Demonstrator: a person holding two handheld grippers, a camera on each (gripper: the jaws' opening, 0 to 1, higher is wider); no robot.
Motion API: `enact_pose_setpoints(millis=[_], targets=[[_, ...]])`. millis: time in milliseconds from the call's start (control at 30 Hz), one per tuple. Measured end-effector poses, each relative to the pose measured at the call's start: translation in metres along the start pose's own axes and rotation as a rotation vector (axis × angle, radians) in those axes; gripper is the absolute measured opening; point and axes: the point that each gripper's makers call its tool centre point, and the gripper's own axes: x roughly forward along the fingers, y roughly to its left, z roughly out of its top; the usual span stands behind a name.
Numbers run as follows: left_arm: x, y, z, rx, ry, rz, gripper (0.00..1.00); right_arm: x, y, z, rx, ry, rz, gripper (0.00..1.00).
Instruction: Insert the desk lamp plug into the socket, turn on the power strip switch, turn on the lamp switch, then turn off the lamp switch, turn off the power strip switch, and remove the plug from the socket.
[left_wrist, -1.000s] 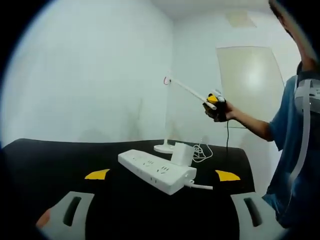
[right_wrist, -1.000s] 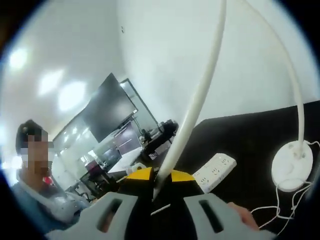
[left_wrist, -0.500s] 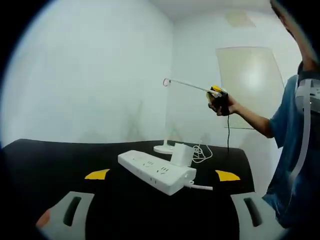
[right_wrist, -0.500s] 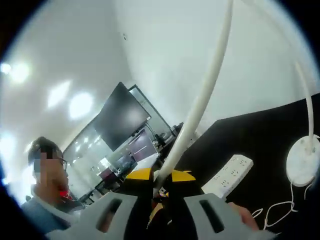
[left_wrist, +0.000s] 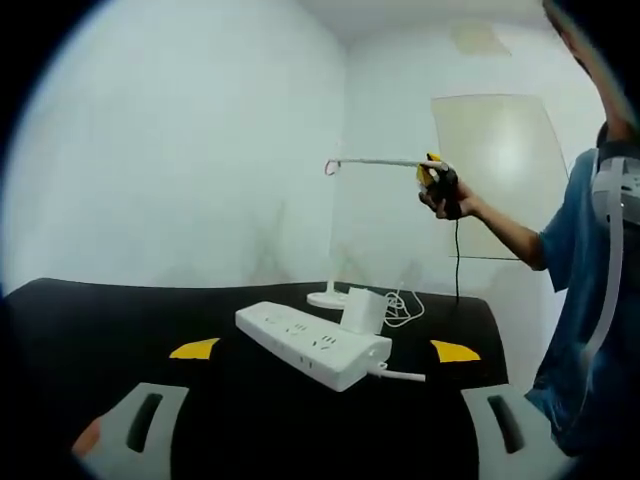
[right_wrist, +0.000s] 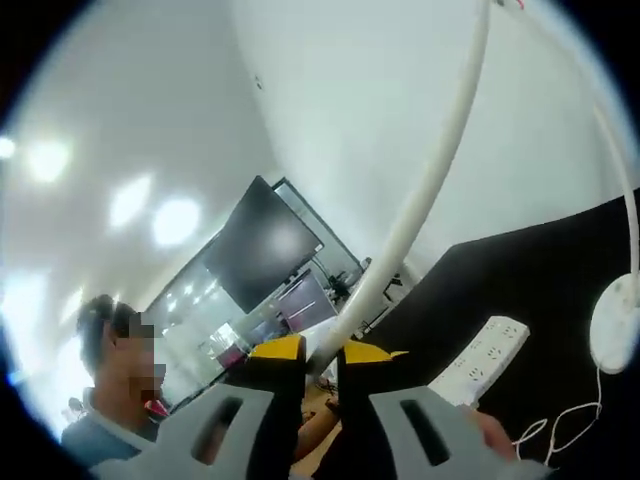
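A white power strip (left_wrist: 315, 345) lies on the black table (left_wrist: 90, 330), with a white plug block (left_wrist: 363, 308) standing in its far end. Behind it stands the lamp base (left_wrist: 328, 296). The thin lamp arm (left_wrist: 375, 163) now runs about level, high over the table. My right gripper (left_wrist: 432, 176) is shut on its outer end. In the right gripper view the lamp arm (right_wrist: 430, 190) passes between the yellow tips of the right gripper (right_wrist: 318, 355); the power strip (right_wrist: 480, 360) and lamp base (right_wrist: 615, 325) lie below. My left gripper (left_wrist: 325, 350) stands open, short of the strip.
A white cord (left_wrist: 402, 303) lies coiled beside the lamp base. A person's blue sleeve (left_wrist: 590, 270) fills the right side. White walls and a pale door panel (left_wrist: 500, 170) stand behind the table. A dark screen (right_wrist: 255, 245) hangs across the room.
The right gripper has lifted the lamp arm's outer end, swinging the arm from a downward slope to about level. The left gripper, power strip and plug have not moved.
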Motion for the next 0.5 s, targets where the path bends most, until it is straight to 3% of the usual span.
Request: enact_pose_setpoints(millis=[500], targets=[[0.001,-0.001,0.0,0.0,-0.003,-0.004,0.78,0.004,0.023,0.016,0.002,-0.016,0.043,0.15]])
